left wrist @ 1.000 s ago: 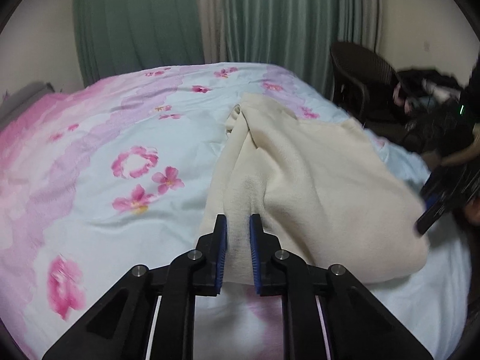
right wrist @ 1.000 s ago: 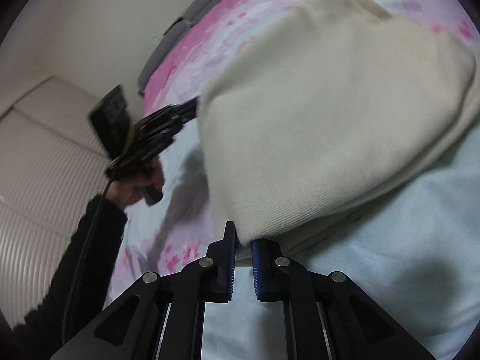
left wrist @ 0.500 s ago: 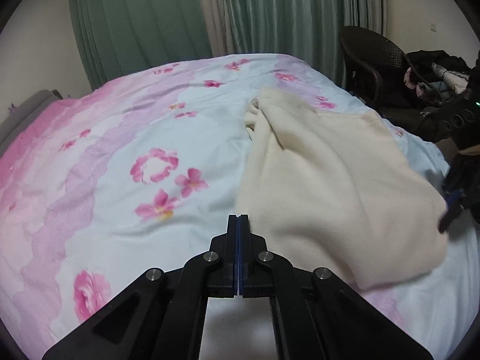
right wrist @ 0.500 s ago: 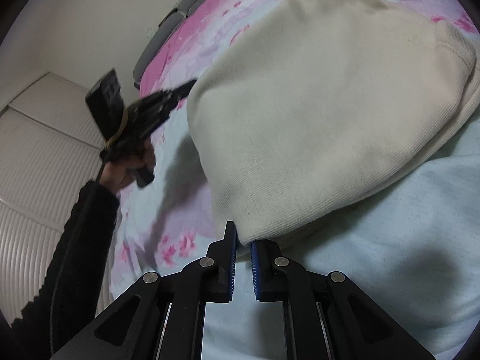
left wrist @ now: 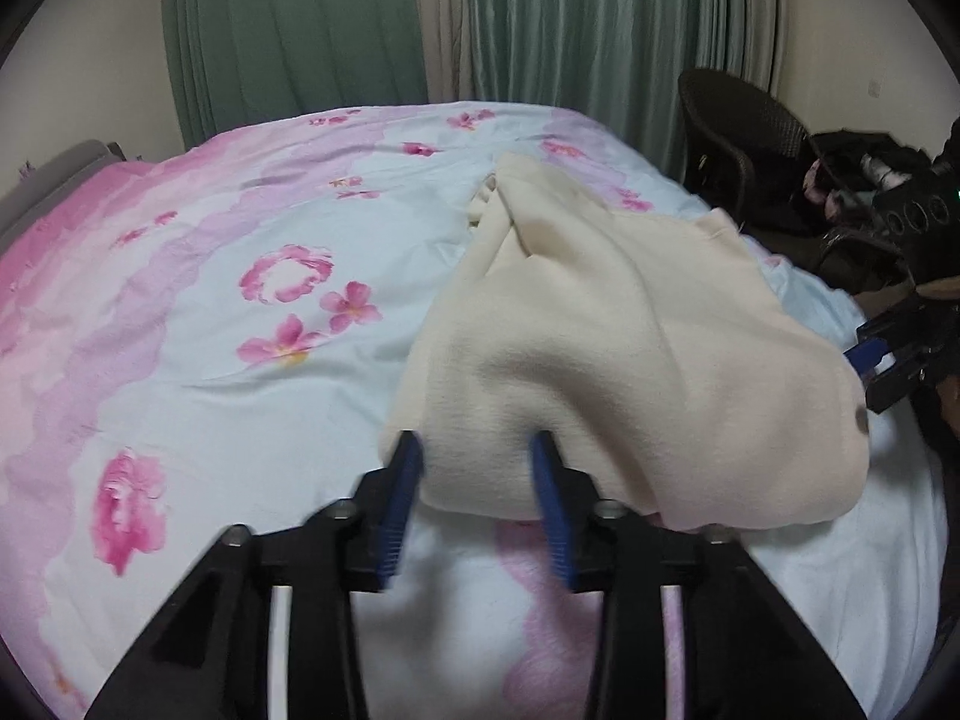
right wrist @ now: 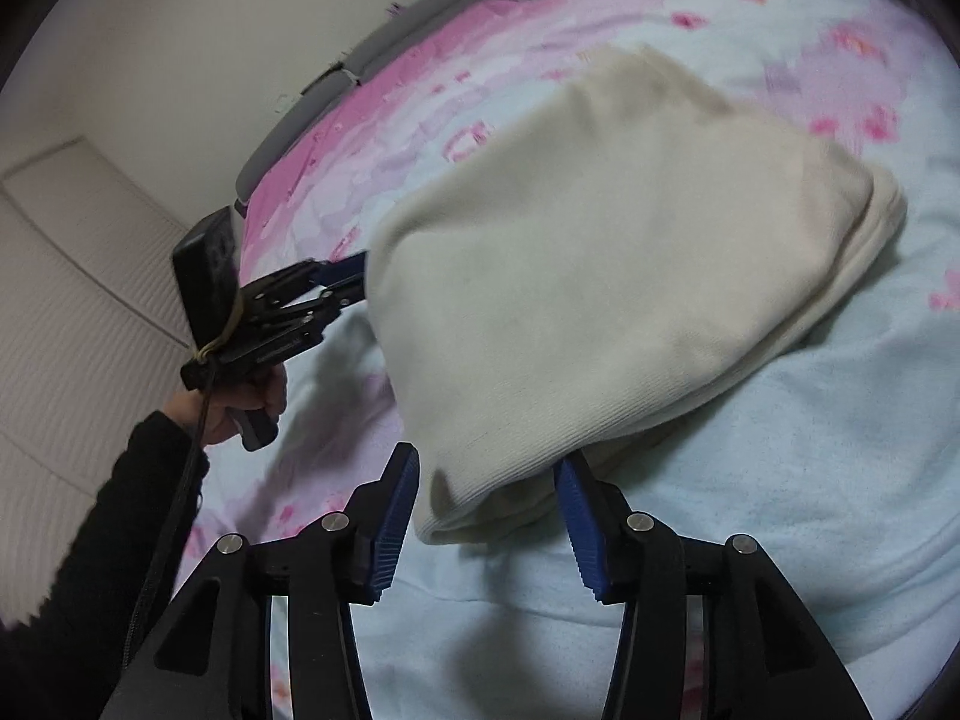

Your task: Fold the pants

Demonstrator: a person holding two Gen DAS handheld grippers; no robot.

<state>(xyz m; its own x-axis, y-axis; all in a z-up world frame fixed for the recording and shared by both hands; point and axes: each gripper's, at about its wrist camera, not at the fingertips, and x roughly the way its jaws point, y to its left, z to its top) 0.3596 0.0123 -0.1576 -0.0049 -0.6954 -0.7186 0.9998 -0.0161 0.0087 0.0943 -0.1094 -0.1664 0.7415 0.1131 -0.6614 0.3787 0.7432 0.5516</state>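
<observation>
left jaws: I had the left gripper [left wrist: 474, 456] opening, its blue pads parted with the near-left corner of the cream pants [left wrist: 606, 360] lying between them, the cloth no longer pinched.
right jaws: my right gripper [right wrist: 486, 480] was opening too; the near-right corner of the pants [right wrist: 600, 276] sat between its pads, which I judged clear of the fabric.
where the pants lay: folded in layers on the flowered bedspread [left wrist: 198, 312], near the edge closest to me, the stacked edges showing along the right side.
long axis: from the left wrist view the bundle ran away from my jaws toward the green curtains [left wrist: 300, 30], narrowing to a bunched far end.
the relation I steered by: both near corners lay just ahead of the fingertips, one per gripper, so the near edge spanned the gap between my two hands.
nearer hand: neither, I judged; each was at its own corner.
next move, my guess: back both grippers off, then take the near edge or the far end for another fold.
</observation>
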